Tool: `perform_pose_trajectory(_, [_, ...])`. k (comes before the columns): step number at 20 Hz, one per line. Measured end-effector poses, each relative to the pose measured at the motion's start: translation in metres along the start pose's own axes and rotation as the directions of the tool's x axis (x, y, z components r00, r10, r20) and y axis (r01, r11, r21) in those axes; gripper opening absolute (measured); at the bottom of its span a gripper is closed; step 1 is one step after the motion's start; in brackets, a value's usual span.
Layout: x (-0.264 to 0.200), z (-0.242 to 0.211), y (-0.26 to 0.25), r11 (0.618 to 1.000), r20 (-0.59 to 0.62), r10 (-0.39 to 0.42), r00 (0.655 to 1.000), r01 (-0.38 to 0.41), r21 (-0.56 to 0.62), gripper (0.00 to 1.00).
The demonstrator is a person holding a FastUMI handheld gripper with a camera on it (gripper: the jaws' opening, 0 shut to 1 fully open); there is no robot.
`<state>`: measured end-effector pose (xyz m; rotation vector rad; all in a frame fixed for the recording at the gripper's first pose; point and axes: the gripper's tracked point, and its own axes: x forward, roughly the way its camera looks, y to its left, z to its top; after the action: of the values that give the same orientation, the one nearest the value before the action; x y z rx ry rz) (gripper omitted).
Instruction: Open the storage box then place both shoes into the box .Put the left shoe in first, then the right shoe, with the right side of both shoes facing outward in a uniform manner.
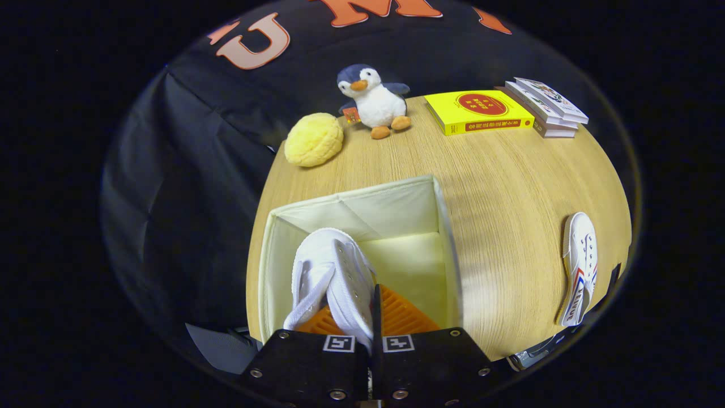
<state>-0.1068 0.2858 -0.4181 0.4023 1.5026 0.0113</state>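
- The tool (371, 317) is pinching a white canvas shoe (334, 277), with its two fingers (405, 317) drawn close together on the shoe's upper edge.
- That held shoe is hanging over the open storage box (294, 212), its toe pointing forward and down into the box's pale interior; whether it is touching the box floor cannot be told.
- The storage box is sitting open on the wooden worktop (510, 198), just ahead of the fingers, and its cream fabric walls are standing upright around a light yellow-green floor.
- The shoe is lying toward the box's left wall, leaving the right part of the floor bare.
- A second white shoe (580, 266), with red and blue stripes on its side, is lying on the worktop well to the right of the box, apart from it and near the worktop's edge.
- Beyond the box, at the far side of the worktop, a round yellow plush (313, 139) is resting just beside a penguin soft toy (374, 102), which is sitting upright.
- To the right of the penguin, a yellow book (478, 111) is lying flat, and a small stack of books (546, 106) is lying right beside it.
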Motion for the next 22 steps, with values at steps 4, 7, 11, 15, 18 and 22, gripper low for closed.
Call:
perform_pose_trajectory(4, [0.030,-0.014,0.006,0.994,-0.046,-0.066,0.997,0.069,0.084,0.05])
perform_pose_trajectory(7, [0.054,-0.030,0.006,0.987,-0.113,-0.105,0.988,0.117,0.108,0.08])
perform_pose_trajectory(11, [0.043,-0.052,0.018,0.994,-0.204,-0.004,0.979,0.026,0.106,0.17])
perform_pose_trajectory(15, [0.005,-0.051,0.022,0.990,-0.193,0.135,0.972,-0.126,0.058,0.38])
perform_pose_trajectory(18, [-0.036,-0.045,0.016,0.974,-0.178,0.226,0.958,-0.222,0.038,0.51])
perform_pose_trajectory(22, [-0.096,-0.009,-0.010,0.945,-0.028,0.326,0.945,-0.326,-0.029,0.65])
